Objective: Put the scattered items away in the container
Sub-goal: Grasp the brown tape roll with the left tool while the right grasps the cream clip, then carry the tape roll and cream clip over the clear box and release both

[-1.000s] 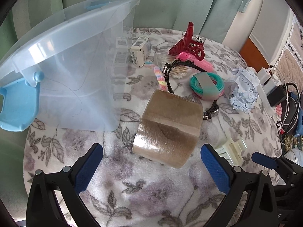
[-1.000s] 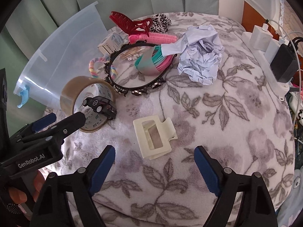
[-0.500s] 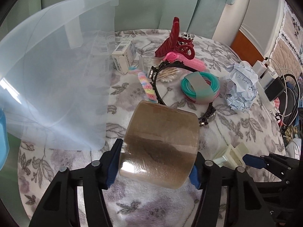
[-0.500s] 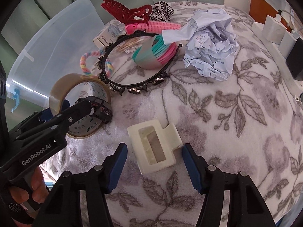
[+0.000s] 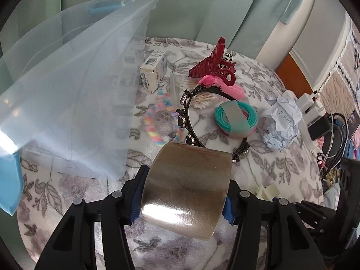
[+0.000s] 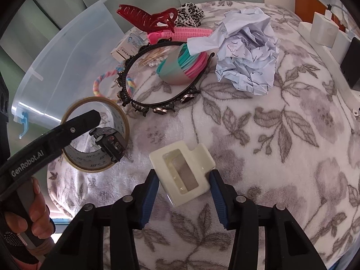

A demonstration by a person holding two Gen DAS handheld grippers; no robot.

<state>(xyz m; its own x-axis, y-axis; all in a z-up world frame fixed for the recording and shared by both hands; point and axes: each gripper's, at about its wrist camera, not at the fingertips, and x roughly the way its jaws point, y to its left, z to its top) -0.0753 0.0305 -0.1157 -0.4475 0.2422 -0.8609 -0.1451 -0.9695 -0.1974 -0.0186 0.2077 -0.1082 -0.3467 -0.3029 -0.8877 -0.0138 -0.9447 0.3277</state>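
Observation:
A brown tape roll (image 5: 186, 191) stands on edge on the floral blanket. My left gripper (image 5: 183, 199) is closing on it, its blue pads pressing both flat sides. From the right wrist view, one left finger reaches through the tape roll (image 6: 94, 135). A cream hair clip (image 6: 182, 171) lies flat between the pads of my right gripper (image 6: 183, 193), whose jaws are closing against its two sides. The clear plastic container (image 5: 67, 78) lies tipped at the left, its wall (image 6: 63, 67) just behind the tape.
Behind the tape lie a black headband (image 6: 157, 105), teal and pink bangles (image 5: 236, 119), a pastel hair tie (image 5: 157, 123), a small box (image 5: 153, 72), a red claw clip (image 5: 213, 65) and crumpled paper (image 6: 247, 56). Chargers and cables (image 5: 319, 117) line the right edge.
Both grippers went from wide open to closed around their items: the left one came forward onto the tape roll, the right one onto the cream clip.

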